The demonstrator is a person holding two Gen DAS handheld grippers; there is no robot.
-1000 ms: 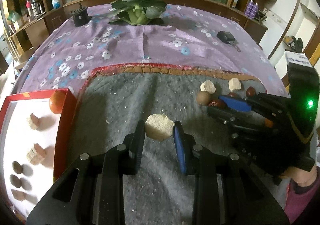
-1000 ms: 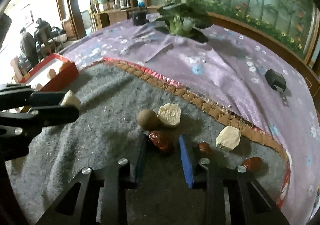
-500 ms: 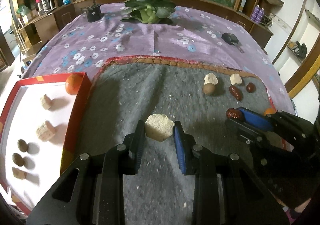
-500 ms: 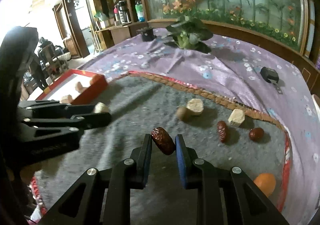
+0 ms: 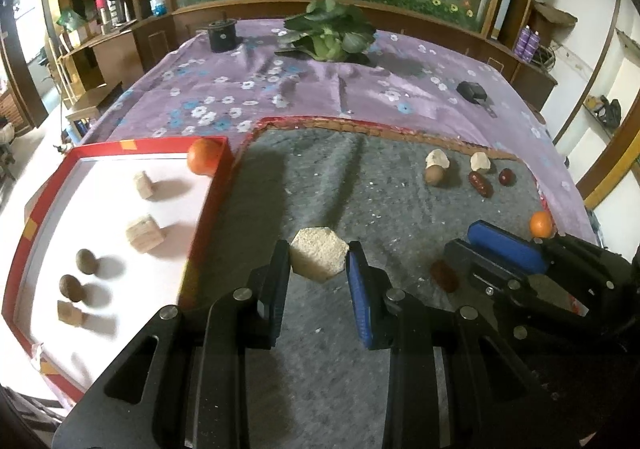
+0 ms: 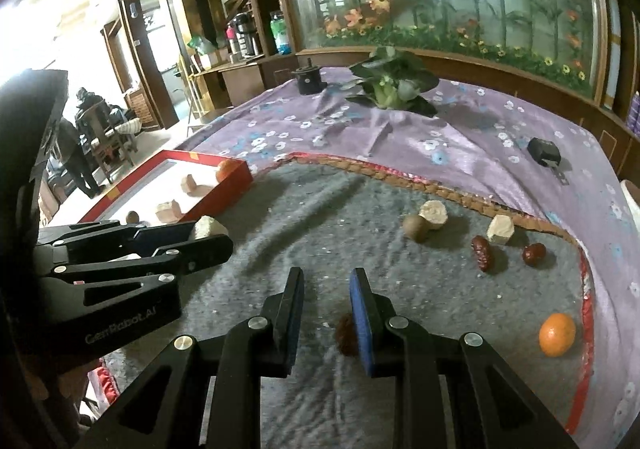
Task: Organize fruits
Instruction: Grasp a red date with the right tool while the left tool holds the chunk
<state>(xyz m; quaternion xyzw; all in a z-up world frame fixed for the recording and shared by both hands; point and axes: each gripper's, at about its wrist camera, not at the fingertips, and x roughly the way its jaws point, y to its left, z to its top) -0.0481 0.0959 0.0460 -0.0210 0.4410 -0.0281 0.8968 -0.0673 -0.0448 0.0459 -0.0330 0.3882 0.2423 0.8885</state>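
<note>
Two grabs: left gripper point(image 5: 318, 253) clamps the light-looking, crumbly hexagonal chunk point(image 5: 316, 263) flat-to-flat; right gripper point(image 6: 326, 277) gapes empty, probably-slick soft red date point(image 6: 346, 334) loose at its 5 o'clock, so I'd pinch mid-belly.

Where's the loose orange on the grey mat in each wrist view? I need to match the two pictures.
Left wrist: the loose orange is at the right edge, on the grey mat near its red border.
Right wrist: the loose orange is at the lower right, beside the same border.
Shared landmark: the red tray, left in both views, with a second orange in its far corner.
</note>
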